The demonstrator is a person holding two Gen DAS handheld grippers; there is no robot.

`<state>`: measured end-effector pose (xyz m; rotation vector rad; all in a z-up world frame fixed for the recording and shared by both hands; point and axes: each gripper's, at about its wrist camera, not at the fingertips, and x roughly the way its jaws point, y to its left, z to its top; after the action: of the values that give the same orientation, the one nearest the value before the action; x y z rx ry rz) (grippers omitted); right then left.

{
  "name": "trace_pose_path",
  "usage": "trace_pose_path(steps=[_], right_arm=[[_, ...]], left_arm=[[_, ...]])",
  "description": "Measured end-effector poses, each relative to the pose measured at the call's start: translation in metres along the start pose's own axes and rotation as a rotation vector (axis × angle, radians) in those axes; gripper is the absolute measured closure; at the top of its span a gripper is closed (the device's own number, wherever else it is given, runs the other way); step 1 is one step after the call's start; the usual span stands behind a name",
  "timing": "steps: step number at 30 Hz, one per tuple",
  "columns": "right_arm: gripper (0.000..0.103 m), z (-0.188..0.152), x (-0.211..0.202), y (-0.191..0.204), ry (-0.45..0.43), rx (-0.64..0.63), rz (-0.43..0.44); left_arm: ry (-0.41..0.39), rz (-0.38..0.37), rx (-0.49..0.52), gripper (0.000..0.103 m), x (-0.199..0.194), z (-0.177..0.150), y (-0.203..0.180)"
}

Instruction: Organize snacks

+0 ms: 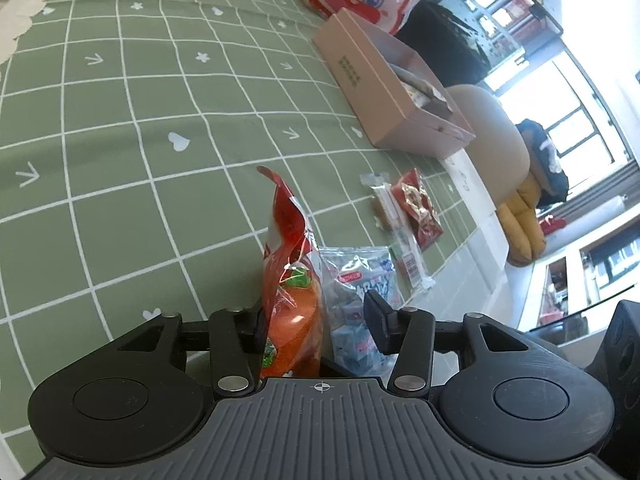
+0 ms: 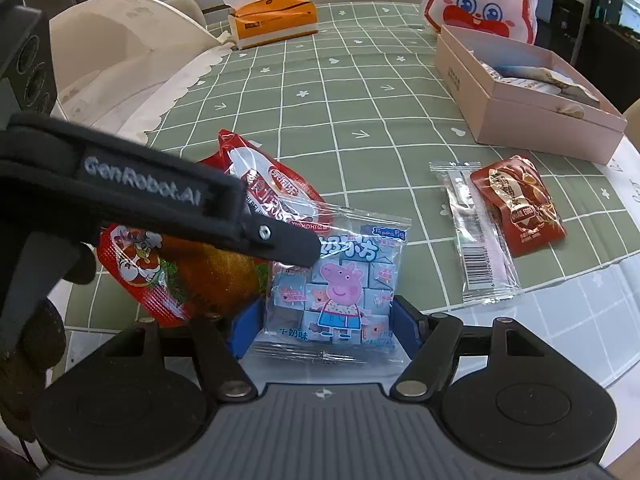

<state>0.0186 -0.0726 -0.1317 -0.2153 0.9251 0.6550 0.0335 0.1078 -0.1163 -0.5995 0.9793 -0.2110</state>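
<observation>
Found the red pack upright at lower centre of the left view, leaning on the left-hand one of the left fingers. Saw the other finger standing clear of it, over the blue pack just to the right. Read those fingers as open, with nothing pinched.

In the right view, found the red pack at lower left, lying on the desk with its long axis running to upper right. Saw a left finger reaching in from the left edge, its tip over the blue pack. Found that pack at lower centre, flat, straight ahead between the right fingers, each side edge at a pad. Could not tell whether the pads pressed or only touched.

Further right, noted a strip and a brown pouch side by side, both pointing up the frame. At upper right, well apart, saw the open box with some snacks already in it.

Judged the right fingers better placed for the blue pack, and the box up and to the right as its likely goal.
</observation>
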Motion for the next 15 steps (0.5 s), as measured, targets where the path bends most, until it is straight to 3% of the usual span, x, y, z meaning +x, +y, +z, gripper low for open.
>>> trace_pose_path(steps=[9, 15], right_arm=[[0.032, 0.003, -0.003, 0.002, -0.004, -0.008, -0.028], [0.028, 0.016, -0.018, -0.015, -0.114, 0.036, -0.118]], left_arm=[[-0.012, 0.025, -0.052, 0.075, -0.011, 0.001, 0.008], [-0.042, 0.071, -0.009, 0.075, -0.029, 0.002, 0.004]])
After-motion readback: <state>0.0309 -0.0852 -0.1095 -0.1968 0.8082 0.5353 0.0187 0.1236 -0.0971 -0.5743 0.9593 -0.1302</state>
